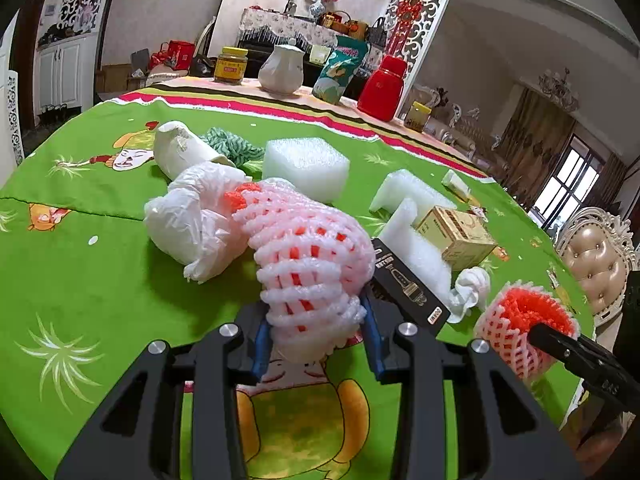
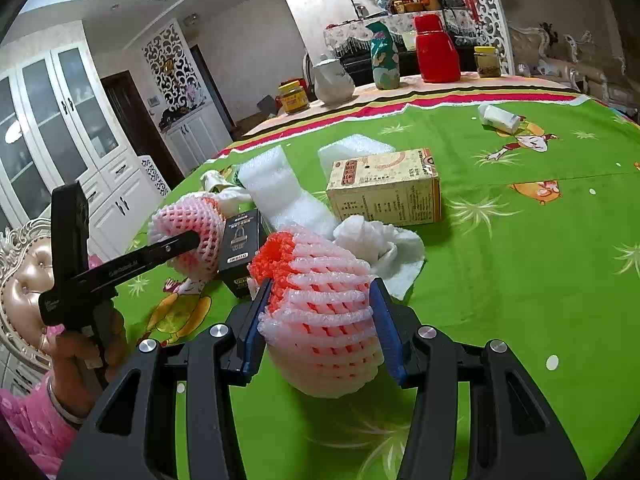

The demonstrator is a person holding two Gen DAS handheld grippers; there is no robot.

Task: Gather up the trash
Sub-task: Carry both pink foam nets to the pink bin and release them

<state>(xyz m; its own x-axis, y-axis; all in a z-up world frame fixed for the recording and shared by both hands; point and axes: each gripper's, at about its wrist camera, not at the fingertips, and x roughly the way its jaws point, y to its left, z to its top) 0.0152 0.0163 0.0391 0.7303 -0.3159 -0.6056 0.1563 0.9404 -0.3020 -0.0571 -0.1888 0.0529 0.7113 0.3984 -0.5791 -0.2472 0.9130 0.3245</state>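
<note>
black box [image 2: 239, 249] labelled "DORMI", beige carton [image 2: 386, 188] print unreadable

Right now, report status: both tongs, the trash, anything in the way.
Left tongs shut on a foam fruit net. Right tongs shut on a second foam net. Black box, foam blocks, plastic bag uncollected. Nothing blocking.

Tabletop [image 2: 540, 240] under green cartoon-print cloth with striped border along far edge. At far edge: yellow-lidded jar [image 1: 231, 65], white ceramic jug [image 1: 281, 69], teal snack bag [image 1: 339, 69], red flask [image 1: 382, 87], second small jar [image 2: 487, 61]. Behind: lace-draped sideboard with flower vase [image 1: 318, 7]. White glazed cabinets [image 2: 60, 128] by wall. Cream tufted chair [image 1: 596, 272] beside tabletop.
</note>
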